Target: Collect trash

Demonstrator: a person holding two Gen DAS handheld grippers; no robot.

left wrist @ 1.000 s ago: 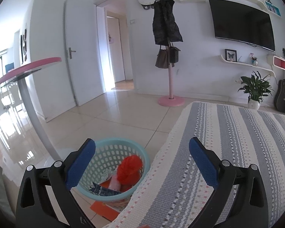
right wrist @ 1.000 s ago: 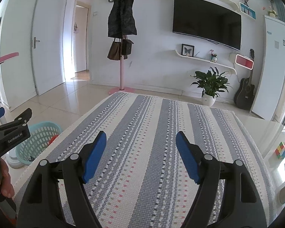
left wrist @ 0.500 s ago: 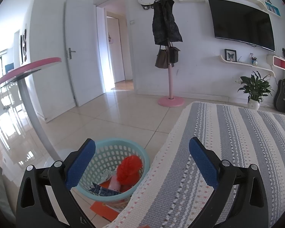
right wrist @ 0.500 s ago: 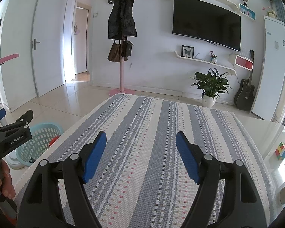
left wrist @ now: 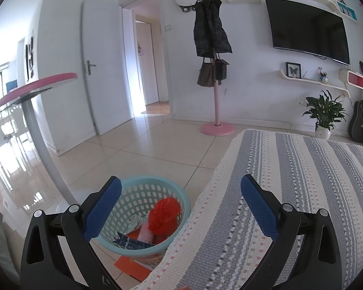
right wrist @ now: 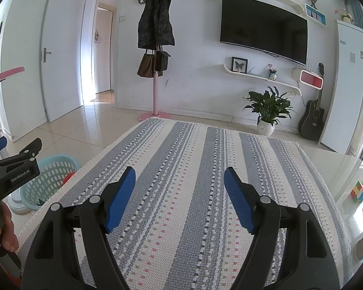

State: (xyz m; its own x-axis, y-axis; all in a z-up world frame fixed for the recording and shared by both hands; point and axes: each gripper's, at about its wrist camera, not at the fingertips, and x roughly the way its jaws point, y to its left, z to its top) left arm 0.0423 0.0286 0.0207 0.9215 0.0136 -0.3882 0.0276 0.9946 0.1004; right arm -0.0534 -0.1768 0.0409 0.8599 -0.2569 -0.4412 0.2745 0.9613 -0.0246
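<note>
A light blue perforated basket point(left wrist: 184, 200) stands on the tiled floor beside the table's left edge; it also shows in the right wrist view point(right wrist: 53, 169). Inside lie a crumpled red ball point(left wrist: 164, 213), a pink piece and a dark blue wrapper point(left wrist: 130, 241). My left gripper point(left wrist: 179, 207) is open and empty, hovering over the table edge above the basket. My right gripper point(right wrist: 179, 195) is open and empty above the striped grey-and-white tablecloth point(right wrist: 193, 169). The tablecloth shows no trash in either view.
An orange sheet point(left wrist: 130, 265) lies on the floor under the basket. A pink-edged round table point(left wrist: 36, 84) on a grey leg stands left. A pink coat stand point(left wrist: 215, 96), a potted plant point(right wrist: 268, 108), a guitar point(right wrist: 312, 118) and a colour cube point(right wrist: 359, 191) are around.
</note>
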